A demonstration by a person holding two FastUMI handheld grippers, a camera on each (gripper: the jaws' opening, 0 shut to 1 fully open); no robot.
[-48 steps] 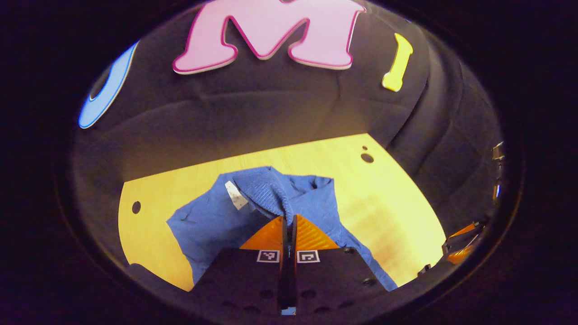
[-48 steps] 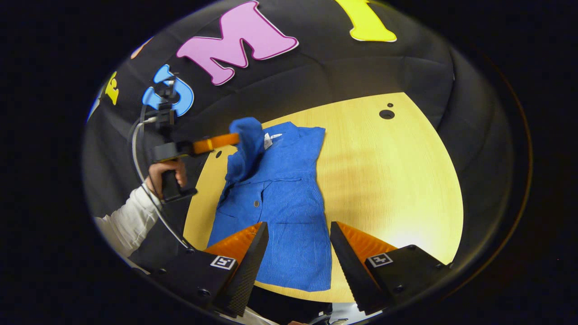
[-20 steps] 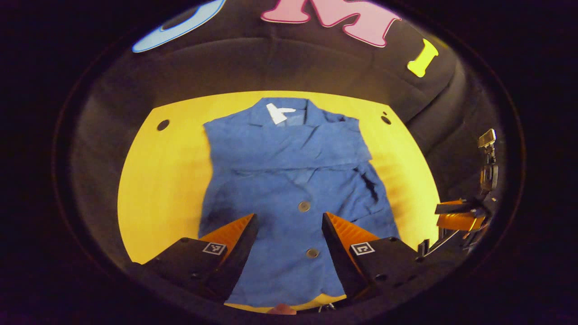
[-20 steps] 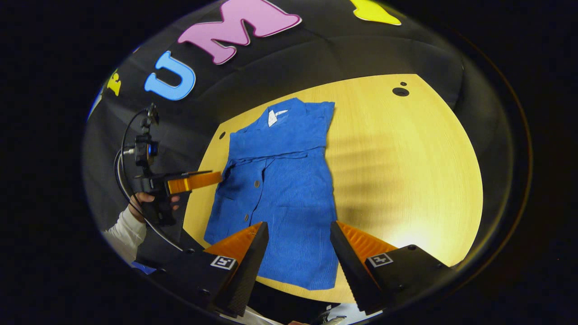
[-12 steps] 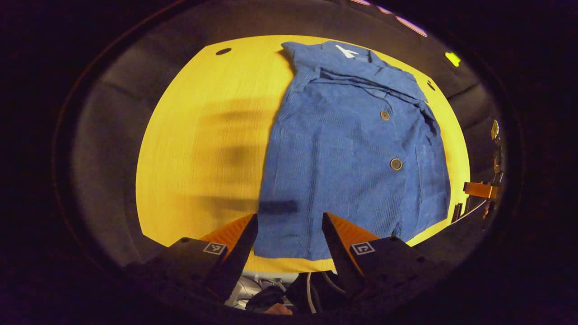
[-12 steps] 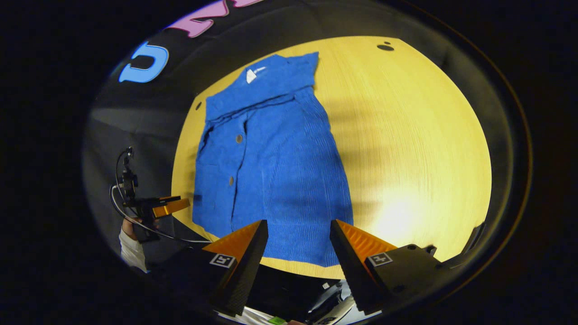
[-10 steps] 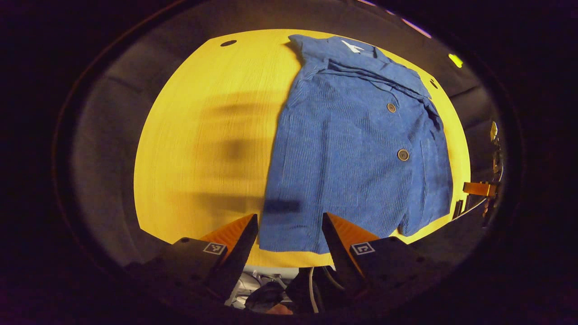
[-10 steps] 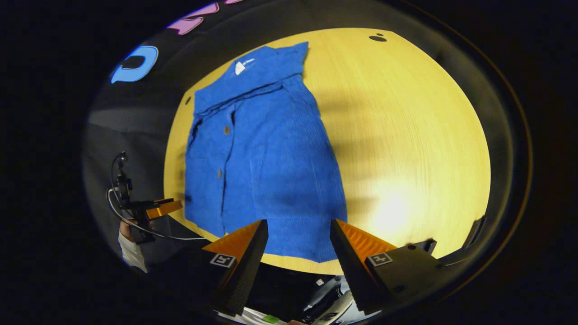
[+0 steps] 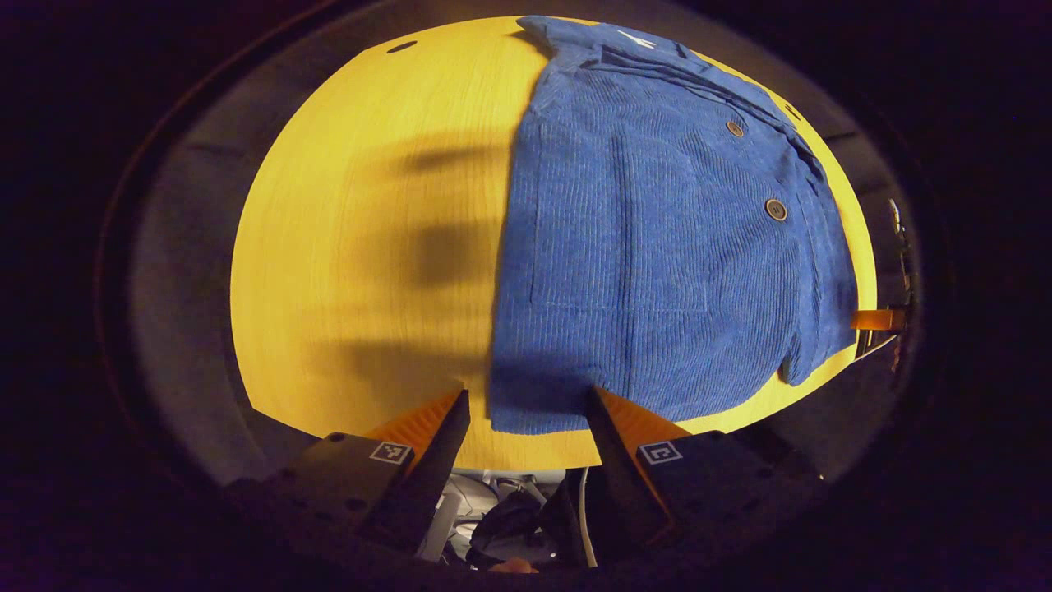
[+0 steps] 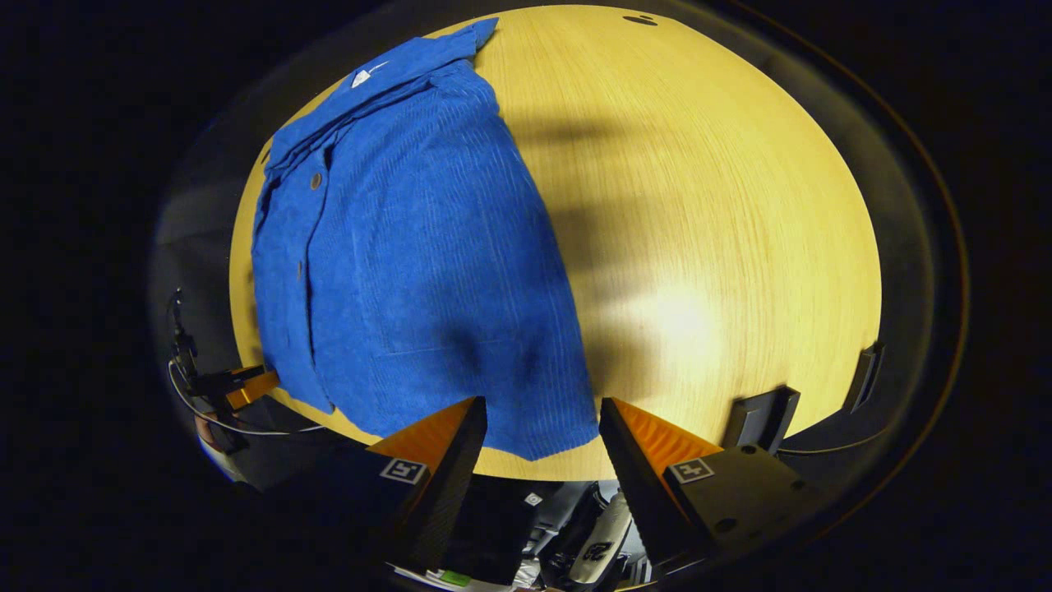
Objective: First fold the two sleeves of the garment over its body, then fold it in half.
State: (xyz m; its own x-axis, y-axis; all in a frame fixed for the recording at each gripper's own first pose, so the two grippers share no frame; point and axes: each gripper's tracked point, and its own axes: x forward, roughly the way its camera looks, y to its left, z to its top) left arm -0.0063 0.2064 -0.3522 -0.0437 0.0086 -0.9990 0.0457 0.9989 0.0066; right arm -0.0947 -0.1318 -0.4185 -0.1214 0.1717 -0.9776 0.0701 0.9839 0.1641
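The blue shirt (image 9: pixel 657 238) was spread flat on the wooden table (image 9: pixel 362 247), sleeves folded in. The left gripper (image 9: pixel 526 411) and right gripper (image 10: pixel 542 423) were held released over its near hem corners.

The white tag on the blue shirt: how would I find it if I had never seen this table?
Start at the round yellow wooden table and find the blue ribbed button-up garment lying flat on it. Follow it to the collar at its far end, away from the hem; the small white tag sits inside the neckline, the only white patch on the blue cloth.
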